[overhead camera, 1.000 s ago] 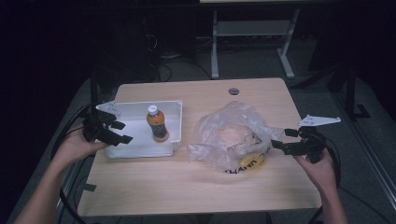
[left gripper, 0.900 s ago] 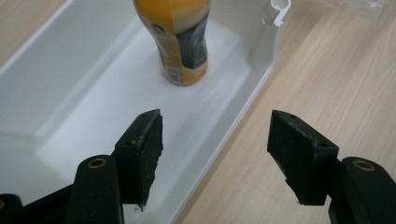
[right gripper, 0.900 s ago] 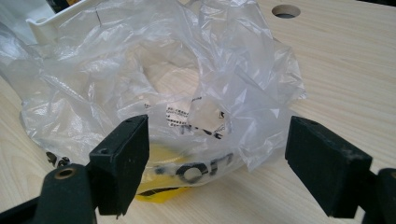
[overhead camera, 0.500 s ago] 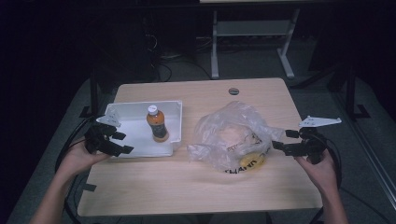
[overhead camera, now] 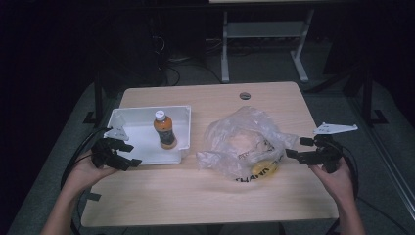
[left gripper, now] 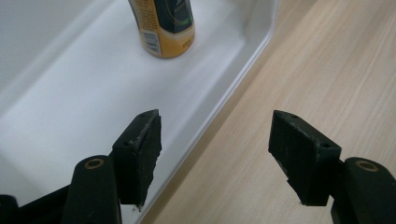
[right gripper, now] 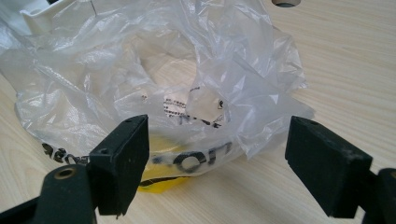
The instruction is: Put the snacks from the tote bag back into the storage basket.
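A white tray lies on the left half of the wooden table, and an orange drink bottle with a white cap stands upright in it. A crumpled clear plastic bag with black and yellow print lies right of the tray. My left gripper is open at the tray's front left corner, one jaw over the tray floor and one over the wood, with the bottle ahead. My right gripper is open just right of the bag, holding nothing.
A round cable hole sits near the table's far edge. Bare wood stretches along the near side. A metal frame stands on the dark floor beyond the table. Cables trail from both grippers off the table's sides.
My left gripper has drawn back along the tray's left side toward its front corner. The right gripper, bag and bottle have hardly moved.
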Action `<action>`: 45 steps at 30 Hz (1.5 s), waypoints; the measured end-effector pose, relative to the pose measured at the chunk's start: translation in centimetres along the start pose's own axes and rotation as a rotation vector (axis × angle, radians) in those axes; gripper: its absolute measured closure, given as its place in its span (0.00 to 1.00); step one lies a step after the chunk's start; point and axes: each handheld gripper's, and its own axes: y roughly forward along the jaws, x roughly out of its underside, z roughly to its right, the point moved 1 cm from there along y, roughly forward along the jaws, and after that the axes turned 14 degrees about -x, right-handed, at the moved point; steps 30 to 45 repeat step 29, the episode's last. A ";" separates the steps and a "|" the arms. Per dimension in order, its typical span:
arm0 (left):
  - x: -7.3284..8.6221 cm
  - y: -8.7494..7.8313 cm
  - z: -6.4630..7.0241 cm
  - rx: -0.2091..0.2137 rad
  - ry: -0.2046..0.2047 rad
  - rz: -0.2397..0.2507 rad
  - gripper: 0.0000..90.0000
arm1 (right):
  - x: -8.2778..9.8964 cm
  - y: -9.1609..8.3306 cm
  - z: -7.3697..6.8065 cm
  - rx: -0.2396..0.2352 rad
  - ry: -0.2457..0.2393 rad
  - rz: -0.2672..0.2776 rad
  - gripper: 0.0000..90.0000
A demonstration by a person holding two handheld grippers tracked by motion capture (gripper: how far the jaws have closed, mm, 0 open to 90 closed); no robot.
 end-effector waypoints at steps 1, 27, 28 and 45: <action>0.1 0.1 0.1 0.001 -0.004 0.003 0.37 | 0.0 0.0 0.0 0.001 0.000 0.000 0.23; 3.3 1.3 1.9 -0.006 -0.094 0.052 0.34 | 0.2 0.0 -0.2 -0.008 0.001 -0.004 0.23; 3.4 1.2 2.0 -0.004 -0.096 0.053 0.34 | 0.2 -0.1 -0.2 -0.010 0.001 -0.003 0.23; 3.4 1.2 2.0 -0.004 -0.096 0.053 0.34 | 0.1 -0.1 -0.3 -0.011 -0.003 0.001 0.23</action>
